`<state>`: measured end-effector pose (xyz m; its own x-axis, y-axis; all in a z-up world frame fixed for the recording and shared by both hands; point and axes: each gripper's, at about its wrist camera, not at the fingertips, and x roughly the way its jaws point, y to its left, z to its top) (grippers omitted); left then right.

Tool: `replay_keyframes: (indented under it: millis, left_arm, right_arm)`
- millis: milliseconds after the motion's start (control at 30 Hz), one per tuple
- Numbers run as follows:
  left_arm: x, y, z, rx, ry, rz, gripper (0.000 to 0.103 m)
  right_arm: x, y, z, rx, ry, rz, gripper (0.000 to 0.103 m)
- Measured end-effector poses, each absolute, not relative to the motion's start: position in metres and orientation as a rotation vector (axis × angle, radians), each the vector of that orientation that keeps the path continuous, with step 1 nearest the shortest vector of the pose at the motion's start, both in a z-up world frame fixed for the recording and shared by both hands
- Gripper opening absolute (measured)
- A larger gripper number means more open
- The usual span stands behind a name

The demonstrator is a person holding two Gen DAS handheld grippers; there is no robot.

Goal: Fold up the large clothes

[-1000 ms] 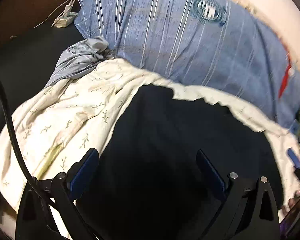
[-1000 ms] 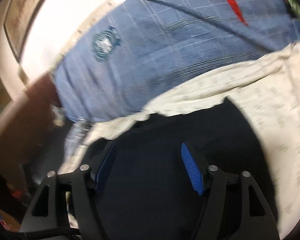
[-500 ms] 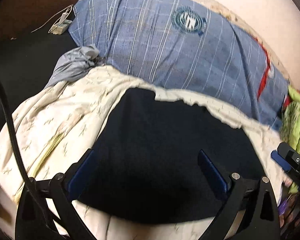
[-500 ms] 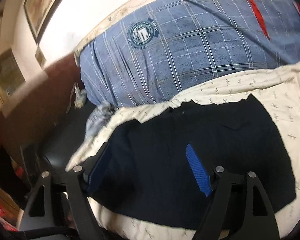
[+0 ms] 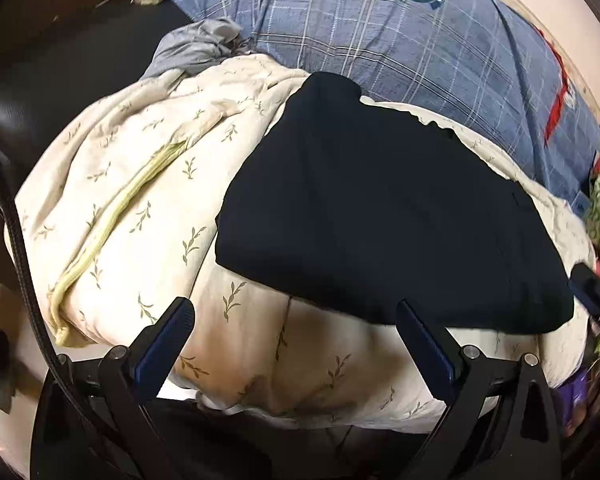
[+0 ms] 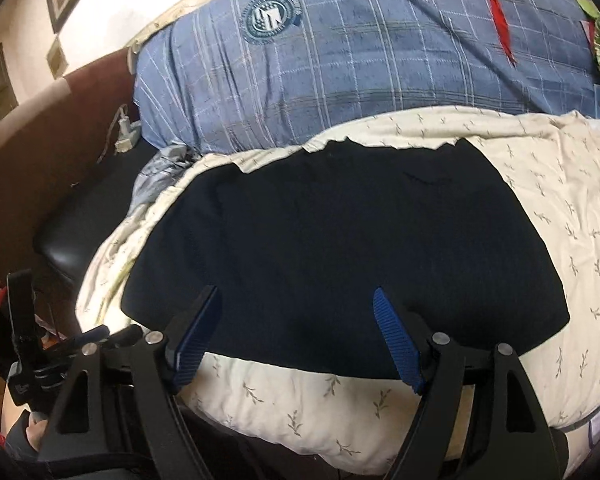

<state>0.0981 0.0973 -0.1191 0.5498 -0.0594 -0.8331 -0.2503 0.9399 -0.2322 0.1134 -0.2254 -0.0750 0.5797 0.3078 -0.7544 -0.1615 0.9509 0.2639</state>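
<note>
Garment: folded dark navy cloth rectangle (image 5: 384, 216) (image 6: 340, 256), lying flat on the cream leaf-print quilt (image 5: 140, 200) (image 6: 560, 184).
Left gripper (image 5: 294, 322): jaws wide apart, holding nothing, just short of the garment's near edge.
Right gripper (image 6: 296, 312): jaws wide apart, empty, fingertips over the garment's near edge.
Background: blue plaid pillow (image 5: 400, 40) (image 6: 360, 64) lies behind the quilt.

Folded garment (image 5: 380, 216) is lying on quilt (image 5: 140, 184) ahead of my claws; pillow (image 5: 400, 40) is sitting far behind it.
</note>
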Motion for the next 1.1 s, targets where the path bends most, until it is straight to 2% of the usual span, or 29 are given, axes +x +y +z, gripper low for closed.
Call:
replay_keyframes:
  millis: [267, 400, 600, 900, 1100]
  left_arm:
    - [0.121, 0.091, -0.113, -0.396, 0.94, 0.057, 0.101]
    - [0.137, 0.09, -0.121, -0.38, 0.989, 0.084, 0.101]
    - [0.14, 0.097, -0.124, -0.474, 0.969, 0.012, 0.102]
    - [0.113, 0.149, -0.154, -0.937, 0.911, 0.032, 0.102]
    - [0.123, 0.151, -0.155, -0.969, 0.845, 0.017, 0.102]
  right_arm:
    - [0.131, -0.229, -0.096, 0.13, 0.924, 0.203, 0.078]
    - [0.155, -0.257, -0.138, 0.095, 1.105, -0.004, 0.078]
    - [0.144, -0.275, -0.109, 0.197, 1.033, 0.021, 0.078]
    - [0.135, -0.268, -0.105, 0.289, 1.06, 0.074, 0.078]
    - [0.135, -0.26, -0.105, 0.274, 1.056, 0.097, 0.078]
